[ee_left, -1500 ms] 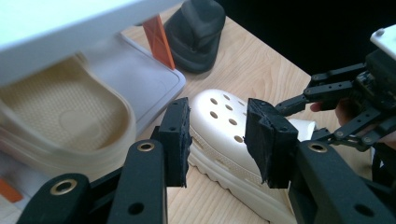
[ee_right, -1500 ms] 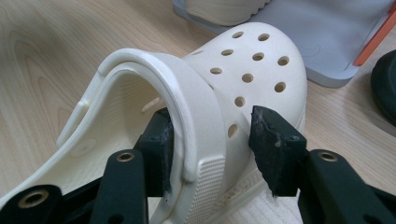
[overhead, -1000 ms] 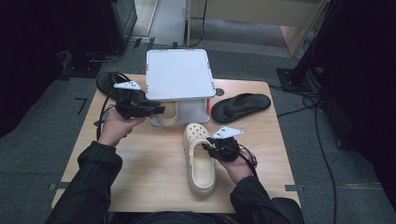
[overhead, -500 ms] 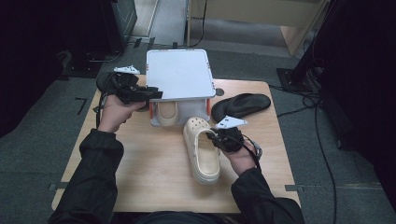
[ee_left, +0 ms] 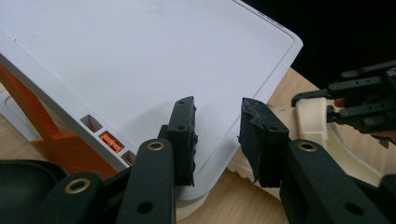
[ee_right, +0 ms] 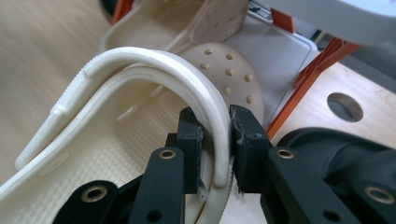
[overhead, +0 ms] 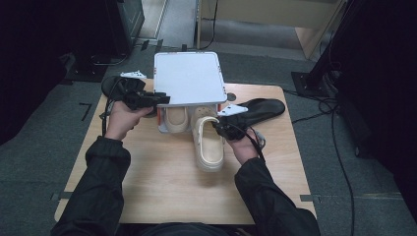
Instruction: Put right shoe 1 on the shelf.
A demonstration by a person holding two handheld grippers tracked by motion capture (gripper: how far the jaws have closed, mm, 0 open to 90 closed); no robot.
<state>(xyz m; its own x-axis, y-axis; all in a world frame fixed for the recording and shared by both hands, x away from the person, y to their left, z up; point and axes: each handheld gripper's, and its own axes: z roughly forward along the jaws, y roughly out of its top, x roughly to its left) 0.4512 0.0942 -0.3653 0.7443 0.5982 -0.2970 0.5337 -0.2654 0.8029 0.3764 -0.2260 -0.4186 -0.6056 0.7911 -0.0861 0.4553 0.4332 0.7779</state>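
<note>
The left gripper (overhead: 160,100), at about ten o'clock on the pale wooden table (overhead: 162,182), points at the near left corner of the flat white plastic top of the two-level shoe rack (overhead: 187,78); in the left gripper view (ee_left: 217,137) its jaws have just been closing, yet the pads stand apart over that white corner with nothing pressed between them, released. Behind this gripper, at the table's left edge, lies a black sandal (overhead: 112,84), partly hidden by the hand. Under the white top, on the rack's lower shelf with its orange struts (ee_left: 56,135), sits a cream perforated rubber clog (overhead: 174,118). Just right of it, near the table's centre, its twin, the second cream clog (overhead: 210,145), lies with its toe tucked at the rack's front. The right gripper (overhead: 217,126) is clenched on that clog's heel strap (ee_right: 187,84), the pads pressing the strap from both sides in the right gripper view (ee_right: 215,140). At two o'clock, another black sandal (overhead: 260,109) rests flat beside the rack.
</note>
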